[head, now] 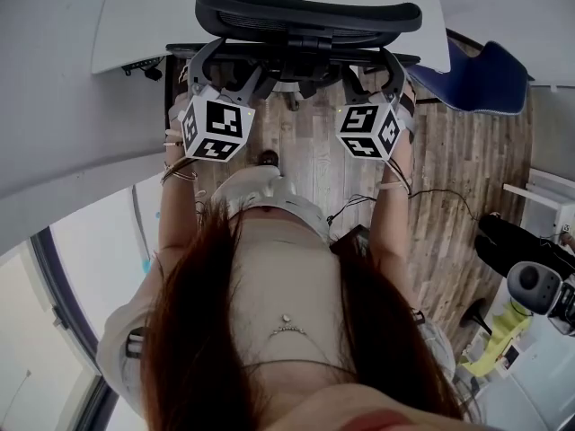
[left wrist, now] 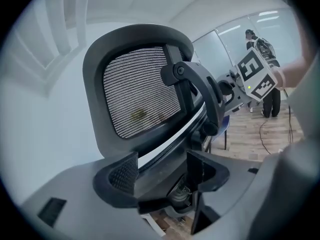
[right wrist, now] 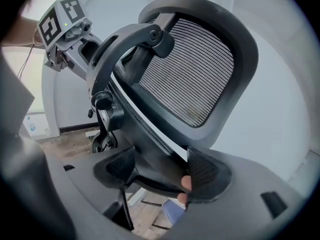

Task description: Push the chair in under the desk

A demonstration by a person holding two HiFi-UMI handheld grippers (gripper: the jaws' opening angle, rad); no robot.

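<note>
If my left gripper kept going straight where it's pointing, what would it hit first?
The chair's backrest rim: it sits right between the left gripper jaws, so there looks to be no free travel. Just past it is the mesh headrest.

Head view steeply down over chair [head: 305,12]; both gripper views close, sharing headrest [left wrist: 140,91].

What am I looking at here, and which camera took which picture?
A person, not a robot, holds a two-jaw gripper in each hand. The head view looks down from the person's head. It shows the left gripper and right gripper, each with a marker cube, at the back of a black office chair by a white desk. Each gripper view comes from a camera riding on that gripper. Both show the jaws closed on the chair's back frame, below the mesh headrest.
</note>
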